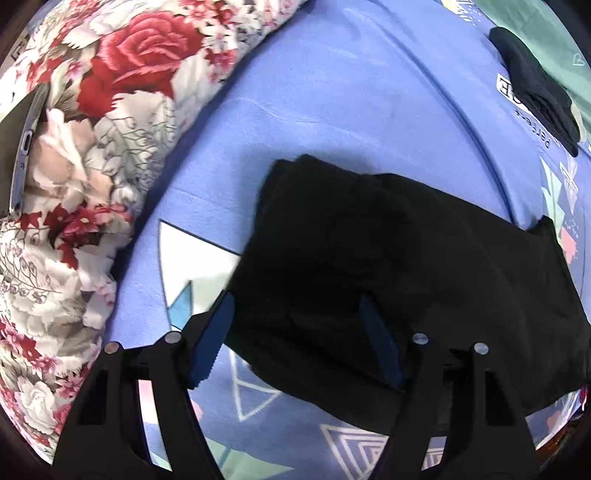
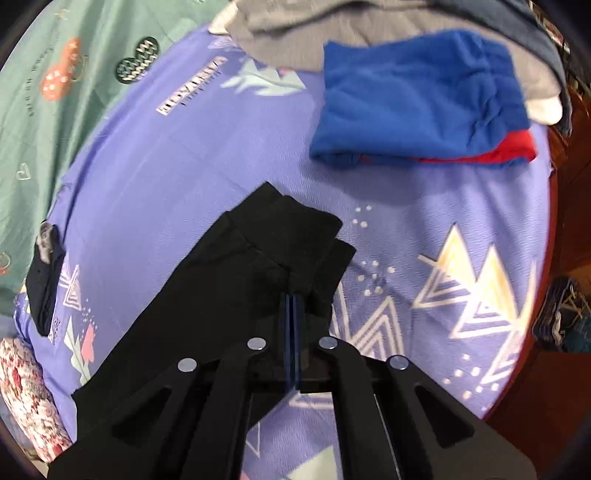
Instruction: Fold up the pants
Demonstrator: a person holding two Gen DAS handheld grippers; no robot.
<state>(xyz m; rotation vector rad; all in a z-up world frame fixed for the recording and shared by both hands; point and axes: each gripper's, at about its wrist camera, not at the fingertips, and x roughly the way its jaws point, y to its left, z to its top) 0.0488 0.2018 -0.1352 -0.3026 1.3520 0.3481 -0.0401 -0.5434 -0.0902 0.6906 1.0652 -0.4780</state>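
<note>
Left gripper (image 1: 295,317): its jaws stood wide apart, holding nothing; the two blue pads (image 1: 216,336) framed the near-left corner of the black pants (image 1: 399,258), one pad over the bedsheet, the other over the dark cloth. Whether either pad touched the fabric could not be told.

Right gripper (image 2: 294,306): its jaws were pressed together, the blue pads (image 2: 294,332) meeting on a fold of the black pants (image 2: 236,280) near the cuffed end.

Black pants: they lay on the bed in a folded, layered bundle. In the left wrist view they formed a broad dark rectangle stretching away to the right. In the right wrist view the hemmed leg ends pointed away from the gripper, stacked and slightly offset.

Bedsheet (image 1: 332,92): lavender-blue with white triangle and mountain prints, spread beneath the pants.

Floral blanket (image 1: 122,92): red and white roses, bunched along the left of the sheet.

Blue garment (image 2: 417,99): folded, lying beyond the pants and well apart from them, with a red garment (image 2: 513,151) showing under its edge.

Grey cloth (image 2: 303,33): piled behind the blue garment.

Dark folded item (image 1: 535,88): resting at the sheet's far edge beside a green sheet (image 2: 55,92).
</note>
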